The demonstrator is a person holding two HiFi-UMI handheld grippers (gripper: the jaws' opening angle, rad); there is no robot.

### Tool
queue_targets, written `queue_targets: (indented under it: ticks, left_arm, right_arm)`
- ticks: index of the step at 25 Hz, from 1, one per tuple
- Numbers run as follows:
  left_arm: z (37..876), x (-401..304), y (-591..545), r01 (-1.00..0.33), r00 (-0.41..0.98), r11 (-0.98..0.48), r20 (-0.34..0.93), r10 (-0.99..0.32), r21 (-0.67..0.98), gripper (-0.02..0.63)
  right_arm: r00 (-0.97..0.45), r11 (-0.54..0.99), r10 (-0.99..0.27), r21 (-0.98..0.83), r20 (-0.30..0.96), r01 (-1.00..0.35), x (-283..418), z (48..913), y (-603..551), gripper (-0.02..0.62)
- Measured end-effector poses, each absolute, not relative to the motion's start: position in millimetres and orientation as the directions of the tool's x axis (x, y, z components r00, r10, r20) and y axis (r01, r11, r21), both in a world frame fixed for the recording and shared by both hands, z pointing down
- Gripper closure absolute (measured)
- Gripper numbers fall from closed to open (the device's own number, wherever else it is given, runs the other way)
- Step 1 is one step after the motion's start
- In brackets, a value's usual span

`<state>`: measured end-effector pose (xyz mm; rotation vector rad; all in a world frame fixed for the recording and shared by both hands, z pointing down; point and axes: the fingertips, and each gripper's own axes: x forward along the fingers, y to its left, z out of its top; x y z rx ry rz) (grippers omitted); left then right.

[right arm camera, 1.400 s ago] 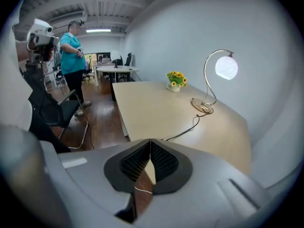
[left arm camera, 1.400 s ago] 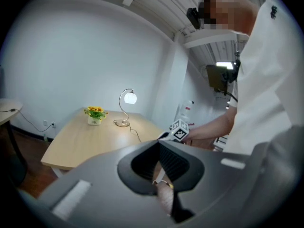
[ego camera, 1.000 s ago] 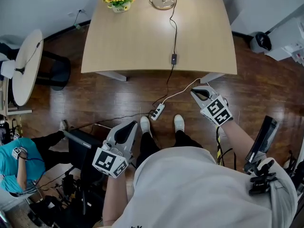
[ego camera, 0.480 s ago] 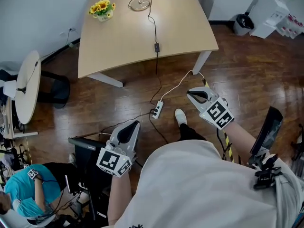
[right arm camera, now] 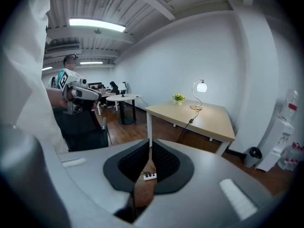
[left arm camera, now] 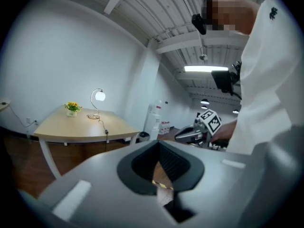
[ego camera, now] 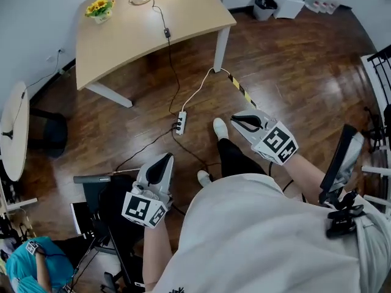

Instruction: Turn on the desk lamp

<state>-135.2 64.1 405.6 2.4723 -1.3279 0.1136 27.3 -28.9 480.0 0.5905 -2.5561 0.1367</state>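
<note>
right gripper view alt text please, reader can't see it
A lit desk lamp stands on a wooden table beside a small pot of yellow flowers. In the foreground the right gripper is shut and empty, well short of the table.

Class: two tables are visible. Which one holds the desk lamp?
The rectangular wooden table, bearing the lamp and yellow flowers; not the round white table.

The table [ego camera: 131, 44] is matt pale wood, the floor [ego camera: 293, 66] around it glossy dark wood, the lamp [right arm camera: 202, 86] on it shiny metal.
</note>
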Motion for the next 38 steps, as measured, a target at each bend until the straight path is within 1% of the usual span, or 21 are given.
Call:
queue_targets:
  ticks: [3,6,9,15,17,23,28,32,38]
  left_arm:
    - [406.6,-126.0,82.7,-0.816,0.574,-0.525,0.227,-0.787,0.243,0.589]
    - [400.5,-117.0,110.5,-0.825,0.561,-0.518,0.224,-0.797,0.226,0.589]
    - [398.4,-96.4,130.1,-0.828,0.558,-0.515,0.23,-0.797,0.223,0.589]
    - [390.4,-16.0,139.7,-0.833,0.551,-0.508,0.241,-0.799,0.221,0.589]
    - [386.5,13.2,148.1,-0.832,0.554,-0.511,0.262,-0.79,0.217,0.589]
    - [386.1,81.0,162.5,-0.819,0.573,-0.528,0.282,-0.769,0.225,0.589]
    - [387.7,84.9,175.4,-0.804,0.594,-0.552,0.303,-0.745,0.22,0.589]
    - [376.5,79.0,182.1,-0.791,0.612,-0.582,0.274,-0.742,0.189,0.589]
    - [372.5,57.1,201.1,-0.786,0.619,-0.589,0.245,-0.747,0.188,0.589]
  right_arm:
    - [-0.766,0.895,-0.394,0.023,0.508,-0.445,43.0,475.4,-7.4,0.586]
    - [-0.771,0.89,-0.415,0.041,0.484,-0.453,53.6,460.9,14.0,0.586]
    - [-0.79,0.9,-0.402,0.039,0.462,-0.435,60.5,444.1,32.5,0.586]
    - [-0.828,0.916,-0.366,0.009,0.425,-0.4,116.7,429.3,54.5,0.586]
    - [-0.839,0.921,-0.35,-0.007,0.416,-0.388,135.8,430.0,67.9,0.586]
    - [-0.843,0.937,-0.311,-0.007,0.439,-0.349,180.1,447.2,88.0,0.586]
    - [-0.837,0.914,-0.379,0.015,0.394,-0.406,196.9,426.6,95.5,0.586]
    - [-0.827,0.887,-0.439,0.023,0.352,-0.461,203.0,407.9,106.2,0.586]
    - [-0.823,0.886,-0.45,0.055,0.348,-0.461,185.2,391.7,130.2,0.586]
